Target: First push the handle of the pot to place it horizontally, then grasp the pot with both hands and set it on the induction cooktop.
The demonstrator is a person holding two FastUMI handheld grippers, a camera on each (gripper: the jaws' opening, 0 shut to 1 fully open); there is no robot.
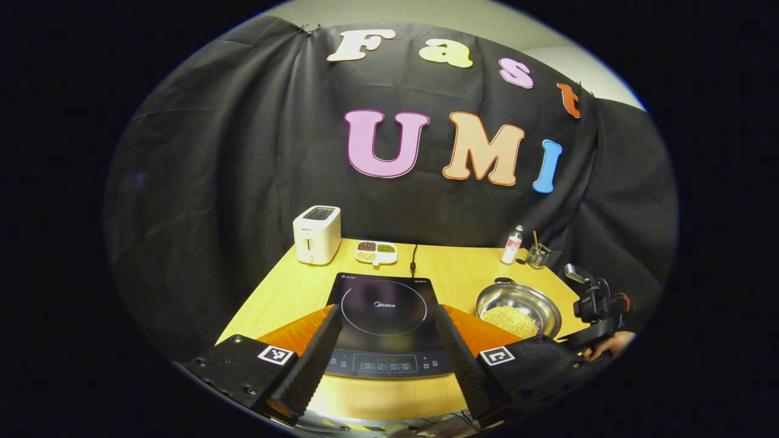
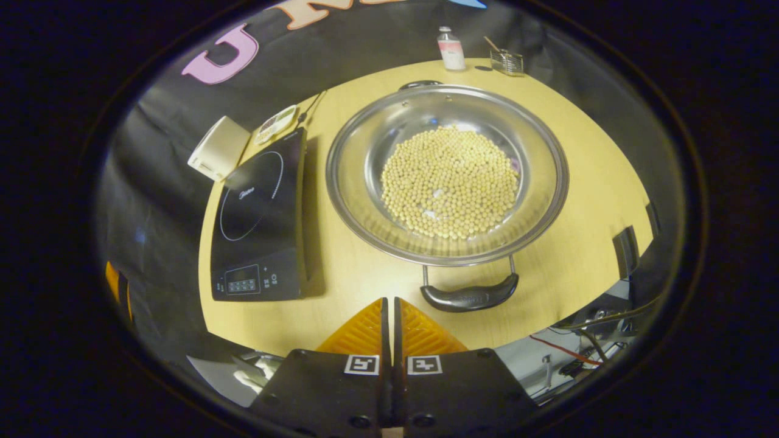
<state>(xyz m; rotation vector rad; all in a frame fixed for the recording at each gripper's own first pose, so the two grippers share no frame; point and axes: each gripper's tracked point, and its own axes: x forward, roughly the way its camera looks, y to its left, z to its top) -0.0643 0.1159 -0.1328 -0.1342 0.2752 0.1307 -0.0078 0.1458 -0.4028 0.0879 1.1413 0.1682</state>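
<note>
Left claw hovering wide open, empty, over near edge of induction cooktop. Right claw pressed closed, empty, sitting near pot handle; pot resting beside cooktop on surface.

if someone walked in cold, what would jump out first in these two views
Most striking is the steel pot heaped with pale yellow beans, large in the right gripper view, its near black handle just ahead of the shut right claw. Next comes the black induction cooktop, bare, beside the pot on the wooden table, seen between the open left claw's fingers. A white toaster stands at the table's back.
</note>
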